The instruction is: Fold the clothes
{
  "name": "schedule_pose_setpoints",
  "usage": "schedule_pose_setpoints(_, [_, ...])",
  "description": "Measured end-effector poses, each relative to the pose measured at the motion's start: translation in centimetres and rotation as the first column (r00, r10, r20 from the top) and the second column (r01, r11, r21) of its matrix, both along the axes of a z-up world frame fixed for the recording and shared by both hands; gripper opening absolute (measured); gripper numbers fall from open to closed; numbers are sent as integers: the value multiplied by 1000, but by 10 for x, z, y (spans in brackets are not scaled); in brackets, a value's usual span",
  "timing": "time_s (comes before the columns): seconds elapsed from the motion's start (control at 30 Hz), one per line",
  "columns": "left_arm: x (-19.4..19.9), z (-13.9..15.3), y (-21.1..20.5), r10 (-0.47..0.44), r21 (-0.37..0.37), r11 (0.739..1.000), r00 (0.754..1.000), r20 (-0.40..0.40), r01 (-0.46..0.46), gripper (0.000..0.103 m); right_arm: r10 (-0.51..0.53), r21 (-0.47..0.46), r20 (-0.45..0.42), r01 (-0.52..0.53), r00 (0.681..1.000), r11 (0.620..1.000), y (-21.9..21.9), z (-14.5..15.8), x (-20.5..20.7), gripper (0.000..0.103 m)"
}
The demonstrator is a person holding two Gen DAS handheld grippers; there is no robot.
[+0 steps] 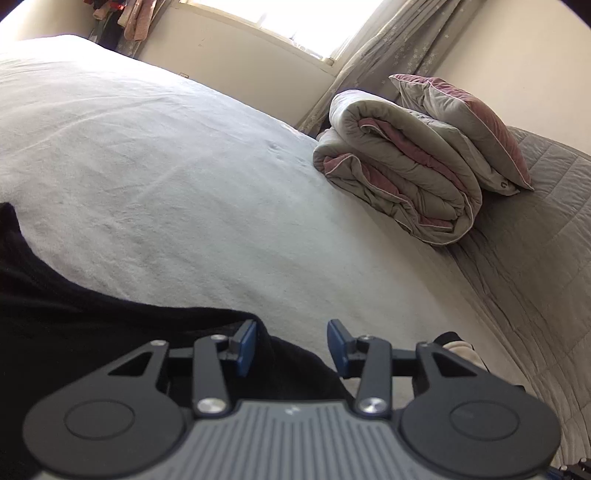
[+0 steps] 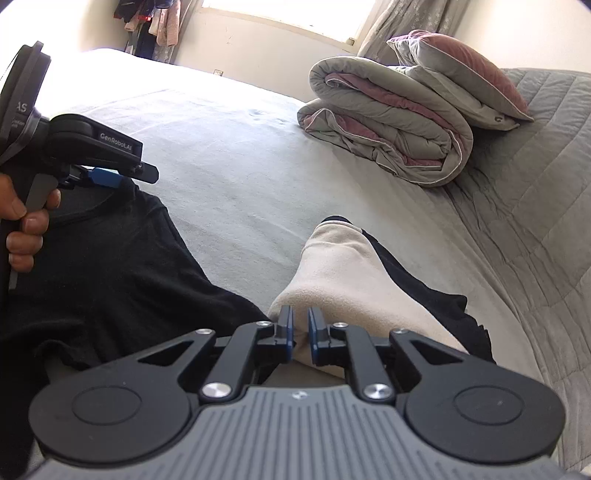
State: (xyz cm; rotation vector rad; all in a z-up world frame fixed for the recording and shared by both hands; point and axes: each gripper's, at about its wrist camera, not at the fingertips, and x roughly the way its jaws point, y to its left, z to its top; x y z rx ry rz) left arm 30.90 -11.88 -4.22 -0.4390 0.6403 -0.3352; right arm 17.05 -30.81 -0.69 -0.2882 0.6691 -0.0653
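A black garment (image 1: 92, 302) with a cream fleece lining lies on the white bed sheet (image 1: 166, 155). In the left wrist view my left gripper (image 1: 291, 347) is open, its blue pads straddling the garment's black edge. In the right wrist view my right gripper (image 2: 300, 334) is shut on a fold of the cream lining (image 2: 343, 269), part of the black garment (image 2: 110, 266). The left gripper (image 2: 110, 177) also shows at the left of that view, held by a hand above the black fabric.
A folded grey and pink duvet (image 1: 399, 170) with a pillow (image 1: 472, 125) on top sits at the far right of the bed, on a grey quilted cover (image 1: 535, 258). A window (image 1: 295, 18), curtains and hanging clothes (image 1: 133, 18) are behind the bed.
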Motion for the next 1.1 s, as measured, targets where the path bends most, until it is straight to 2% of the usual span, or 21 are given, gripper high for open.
schedule_pose_setpoints(0.13, [-27, 14, 0, -65, 43, 997, 998, 11, 65, 41, -20, 153, -35, 25, 999, 988, -14, 7, -12, 20])
schedule_pose_setpoints(0.2, [-43, 18, -2, -115, 79, 990, 993, 20, 113, 41, -23, 245, -54, 36, 998, 969, -20, 6, -19, 39])
schedule_pose_setpoints(0.23, [-51, 19, -3, -139, 98, 986, 990, 24, 136, 41, -23, 298, -66, 42, 998, 954, -23, 3, -23, 42])
schedule_pose_setpoints(0.37, [-83, 19, -6, -225, 145, 965, 974, 31, 218, 39, -31, 459, -126, 86, 991, 884, -27, -13, -32, 42])
schedule_pose_setpoints(0.43, [-97, 14, -9, -247, 153, 959, 968, 40, 238, 18, -45, 527, -143, 115, 989, 842, -26, -24, -33, 42])
schedule_pose_setpoints(0.53, [-112, 2, -15, -288, 146, 948, 957, 23, 282, 10, -63, 633, -130, 132, 989, 763, -28, -39, -33, 42])
schedule_pose_setpoints(0.57, [-115, -2, -17, -298, 141, 945, 954, 14, 294, 9, -68, 636, -126, 133, 990, 760, -27, -42, -33, 39])
schedule_pose_setpoints(0.6, [-117, -7, -20, -310, 132, 942, 951, -3, 307, 8, -74, 634, -122, 135, 990, 761, -26, -44, -33, 27])
schedule_pose_setpoints(0.63, [-117, -13, -23, -324, 118, 938, 945, -30, 326, 8, -80, 633, -118, 137, 990, 762, -26, -46, -33, 1])
schedule_pose_setpoints(0.7, [-119, -24, -31, -355, 107, 926, 932, -70, 361, 8, -122, 576, -108, 162, 987, 801, -24, -45, -35, 1])
schedule_pose_setpoints(0.73, [-121, -26, -34, -363, 112, 923, 929, -70, 369, 8, -138, 561, -109, 176, 984, 809, -25, -45, -36, 1])
schedule_pose_setpoints(0.8, [-123, -25, -36, -368, 108, 921, 927, -65, 373, 8, -154, 555, -113, 191, 982, 810, -27, -44, -38, 1])
schedule_pose_setpoints(0.87, [-124, -20, -35, -371, 68, 925, 926, -66, 375, 9, -153, 569, -116, 192, 981, 799, -29, -41, -40, 1])
schedule_pose_setpoints(0.93, [-128, -14, -28, -354, 45, 933, 934, -42, 356, 12, -152, 583, -119, 193, 981, 789, -31, -39, -42, 7])
schedule_pose_setpoints(0.97, [-130, -11, -24, -343, 38, 938, 939, -34, 344, 13, -151, 591, -121, 194, 981, 783, -32, -38, -43, 15])
schedule_pose_setpoints(1.07, [-134, -4, -5, -289, 34, 956, 957, -35, 290, 21, -150, 612, -126, 195, 981, 767, -34, -34, -46, 19])
schedule_pose_setpoints(1.1, [-136, -3, 3, -269, 41, 962, 962, -37, 270, 26, -148, 615, -125, 193, 981, 764, -34, -32, -48, 31])
